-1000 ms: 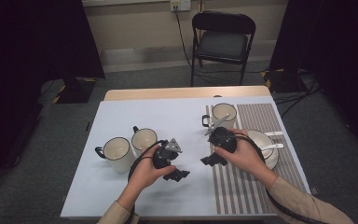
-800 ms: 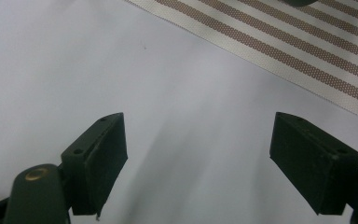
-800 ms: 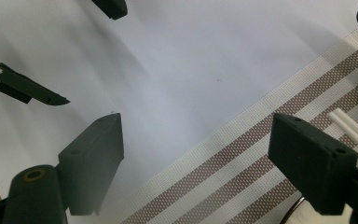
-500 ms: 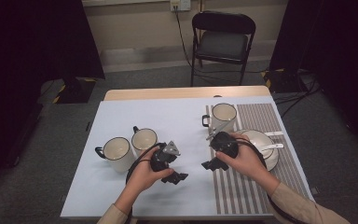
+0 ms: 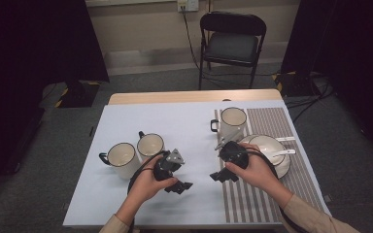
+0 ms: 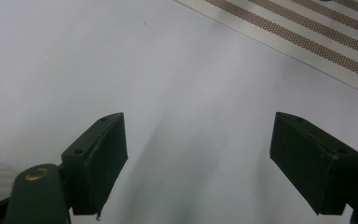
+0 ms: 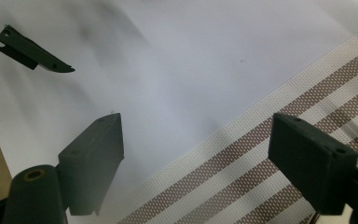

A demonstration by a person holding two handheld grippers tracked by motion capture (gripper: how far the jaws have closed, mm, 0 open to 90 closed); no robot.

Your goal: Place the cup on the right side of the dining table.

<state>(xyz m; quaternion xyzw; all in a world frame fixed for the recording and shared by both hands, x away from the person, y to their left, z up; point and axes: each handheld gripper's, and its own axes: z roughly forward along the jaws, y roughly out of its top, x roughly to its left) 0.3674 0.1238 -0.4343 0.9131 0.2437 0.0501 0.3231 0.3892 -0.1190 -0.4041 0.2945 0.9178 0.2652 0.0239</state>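
Black jaws of the left gripper [image 5: 181,186] stand spread wide over bare pale-blue table cover [image 5: 184,126], nothing between them; in the left gripper view the gap [image 6: 198,163] frames plain cover, with the striped placemat [image 6: 307,37] at about one o'clock. The right gripper [image 5: 222,175] is likewise spread and holds nothing, its jaws [image 7: 196,168] straddling the placemat's edge. Nearest the left gripper, at roughly eleven o'clock from it, sits a cream mug [image 5: 150,144], touching a second mug [image 5: 122,156] at ten o'clock; both lie apart from the fingertips. Beyond the right hand [image 5: 252,167], a bowl [image 5: 272,148] with a spoon [image 5: 284,152] lies at two o'clock, and a third mug [image 5: 233,120] at twelve.
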